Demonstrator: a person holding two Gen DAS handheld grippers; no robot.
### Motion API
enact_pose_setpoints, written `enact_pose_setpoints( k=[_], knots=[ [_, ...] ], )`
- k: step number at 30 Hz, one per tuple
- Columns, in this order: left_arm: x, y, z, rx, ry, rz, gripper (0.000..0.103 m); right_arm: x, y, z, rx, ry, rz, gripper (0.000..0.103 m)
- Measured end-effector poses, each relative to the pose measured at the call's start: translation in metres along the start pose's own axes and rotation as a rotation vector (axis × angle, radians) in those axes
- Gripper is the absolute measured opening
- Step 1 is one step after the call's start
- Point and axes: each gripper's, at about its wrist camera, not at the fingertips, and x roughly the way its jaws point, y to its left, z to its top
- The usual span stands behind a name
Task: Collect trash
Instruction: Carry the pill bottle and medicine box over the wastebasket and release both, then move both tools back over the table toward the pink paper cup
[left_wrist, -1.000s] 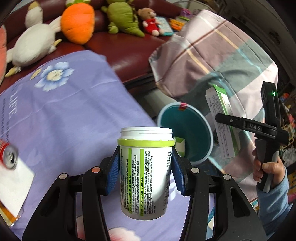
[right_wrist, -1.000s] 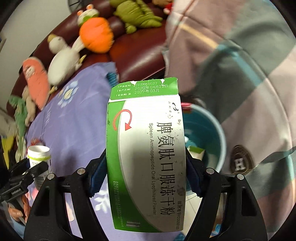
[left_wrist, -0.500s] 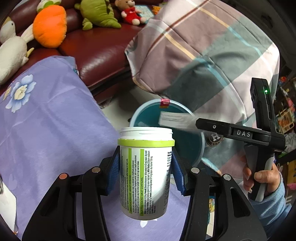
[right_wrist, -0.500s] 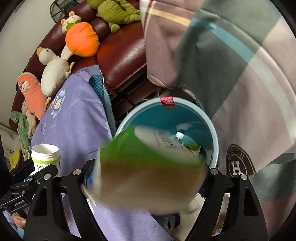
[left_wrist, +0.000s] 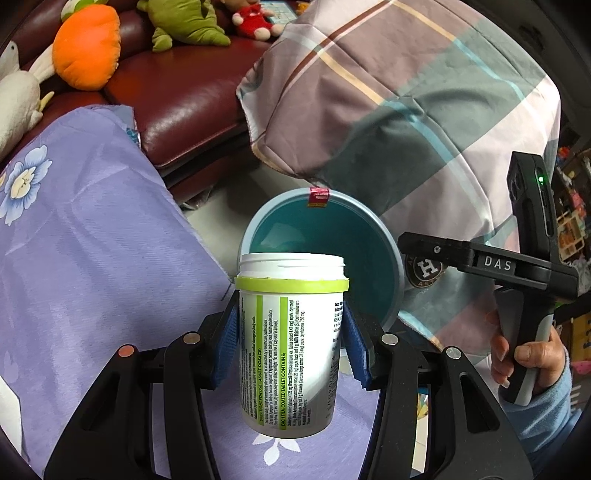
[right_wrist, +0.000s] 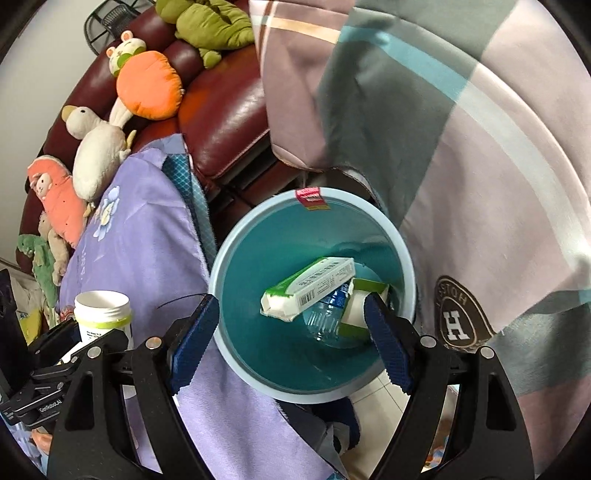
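My left gripper (left_wrist: 291, 326) is shut on a white pill jar (left_wrist: 291, 373) with a lime-green band, held upright over the purple cloth just in front of the teal bin (left_wrist: 325, 236). Over that bin (right_wrist: 266, 243) my right gripper (right_wrist: 291, 306) stands open, with nothing between its blue pads. Inside the bin a green-and-white medicine box (right_wrist: 314, 284) lies on a clear plastic bottle (right_wrist: 325, 314), next to another green-and-white carton (right_wrist: 360, 306). The jar (right_wrist: 103, 314) also shows at the lower left of the right wrist view.
A purple floral cloth (left_wrist: 92, 258) covers the surface left of the bin. Behind stands a maroon leather sofa (left_wrist: 184, 99) with plush toys (left_wrist: 86, 48). A plaid blanket (left_wrist: 406, 110) hangs close over the bin's right side. A hand in a blue sleeve (left_wrist: 532, 354) holds the right gripper.
The medicine box left my right gripper's jaws and dropped into the bin. Both grippers came closer to the bin. The jar stays clamped in the left.
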Motion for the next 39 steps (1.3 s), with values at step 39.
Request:
enact_pose_setpoints(
  k=[39],
  knots=[
    [-0.037, 0.034, -0.044, -0.133, -0.072, 0.118, 0.09, -0.02, 0.053, -0.011, -0.108, -0.013, -0.089, 0.082]
  ],
)
